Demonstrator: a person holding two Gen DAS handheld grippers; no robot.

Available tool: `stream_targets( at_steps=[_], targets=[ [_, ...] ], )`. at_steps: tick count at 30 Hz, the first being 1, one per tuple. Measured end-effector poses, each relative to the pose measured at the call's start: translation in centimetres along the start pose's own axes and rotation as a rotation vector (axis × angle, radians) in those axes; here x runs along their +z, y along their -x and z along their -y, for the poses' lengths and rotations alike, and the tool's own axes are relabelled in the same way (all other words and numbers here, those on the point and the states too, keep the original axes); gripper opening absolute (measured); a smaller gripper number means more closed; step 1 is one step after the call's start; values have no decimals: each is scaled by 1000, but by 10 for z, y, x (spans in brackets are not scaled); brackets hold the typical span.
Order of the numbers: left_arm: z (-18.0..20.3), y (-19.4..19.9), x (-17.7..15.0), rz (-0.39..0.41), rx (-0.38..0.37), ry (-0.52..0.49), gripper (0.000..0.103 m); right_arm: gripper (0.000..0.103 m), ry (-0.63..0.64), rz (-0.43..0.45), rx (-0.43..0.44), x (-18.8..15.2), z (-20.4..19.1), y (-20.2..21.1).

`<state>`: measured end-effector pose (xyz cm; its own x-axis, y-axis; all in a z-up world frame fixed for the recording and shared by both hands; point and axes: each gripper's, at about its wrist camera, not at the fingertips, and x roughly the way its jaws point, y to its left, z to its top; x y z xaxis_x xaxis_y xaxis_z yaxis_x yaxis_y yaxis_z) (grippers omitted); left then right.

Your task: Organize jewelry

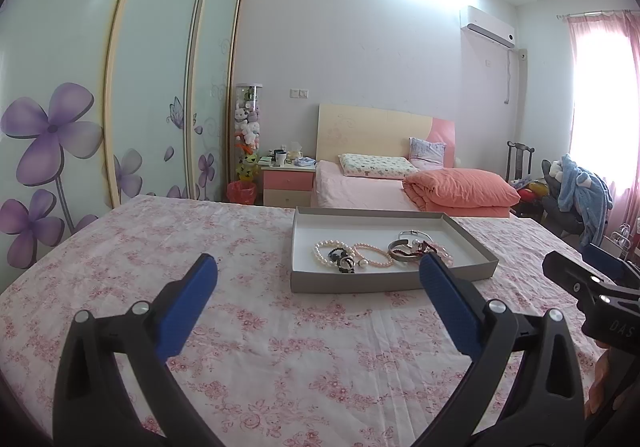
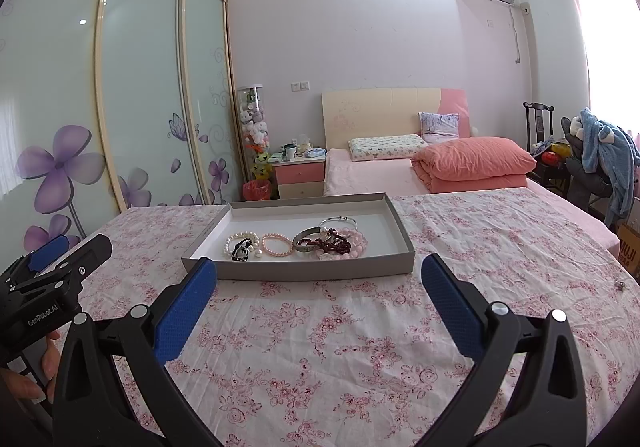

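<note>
Both my claws, left and right, wide apart, holding nothing; beyond, shallow grey cardboard tray with tangled pearl, pink-bead, silver bracelets on floral cloth.

Jewelry sitting in the tray
Right gripper hanging wide open before the grey tray of bracelets.

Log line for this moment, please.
phase: approach | left claw: open, empty | right claw: open, empty | jewelry: piled in gray tray | tray: on floral cloth
</note>
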<state>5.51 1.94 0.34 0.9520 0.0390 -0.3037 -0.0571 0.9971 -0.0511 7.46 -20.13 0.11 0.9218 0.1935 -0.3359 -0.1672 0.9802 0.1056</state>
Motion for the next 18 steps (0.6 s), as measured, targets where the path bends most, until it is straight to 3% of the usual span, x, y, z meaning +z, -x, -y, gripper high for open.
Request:
stream_targets(
  at_steps=[18],
  targets=[
    [6,3,-2,-3,-3,8,99,101,-1,0,-1,0,0,0]
  ],
)
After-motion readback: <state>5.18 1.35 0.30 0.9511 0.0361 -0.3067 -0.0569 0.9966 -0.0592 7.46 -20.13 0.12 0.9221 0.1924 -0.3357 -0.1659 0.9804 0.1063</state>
